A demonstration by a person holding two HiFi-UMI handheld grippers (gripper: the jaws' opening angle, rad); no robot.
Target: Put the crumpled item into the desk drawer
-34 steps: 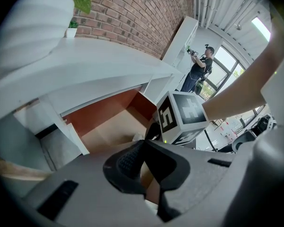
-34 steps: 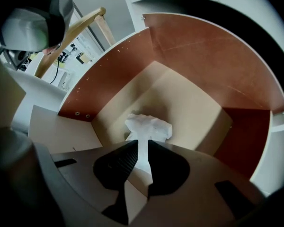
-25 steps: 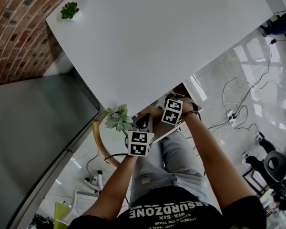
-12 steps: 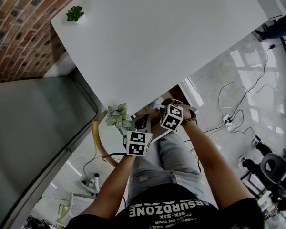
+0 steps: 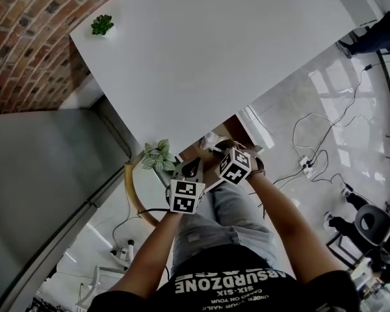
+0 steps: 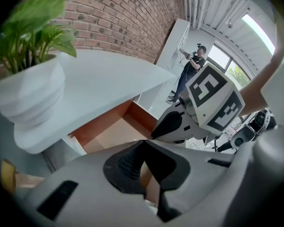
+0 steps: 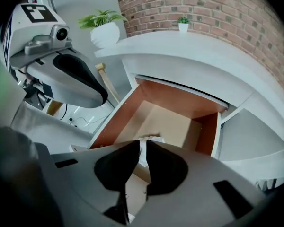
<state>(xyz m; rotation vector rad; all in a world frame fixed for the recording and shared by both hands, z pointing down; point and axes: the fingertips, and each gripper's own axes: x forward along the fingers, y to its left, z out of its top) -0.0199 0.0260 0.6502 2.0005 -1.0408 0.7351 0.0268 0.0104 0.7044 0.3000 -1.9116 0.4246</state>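
Observation:
The desk drawer (image 7: 117,118) stands pulled out under the white desk (image 5: 208,44), its wooden inside bare. In the right gripper view, the white crumpled item (image 7: 149,139) sits pinched between the pads of my right gripper (image 7: 143,146), held over the drawer's front half. From the head view the crumpled item (image 5: 211,141) shows just beyond my right gripper (image 5: 222,149), above the drawer (image 5: 237,126). My left gripper (image 5: 192,168) hangs to the left of the drawer (image 6: 109,129). Its fingers meet at the tips, so the left gripper (image 6: 143,144) is shut on nothing.
A leafy plant in a white pot (image 5: 157,157) stands on the desk's near corner, close to my left gripper. A small plant (image 5: 102,25) sits at the far corner by the brick wall. Cables (image 5: 312,155) lie on the floor at the right. A person (image 6: 191,65) stands far off.
My right gripper has moved left and forward with the crumpled item, closer over the open drawer. The left gripper has stayed roughly where it was.

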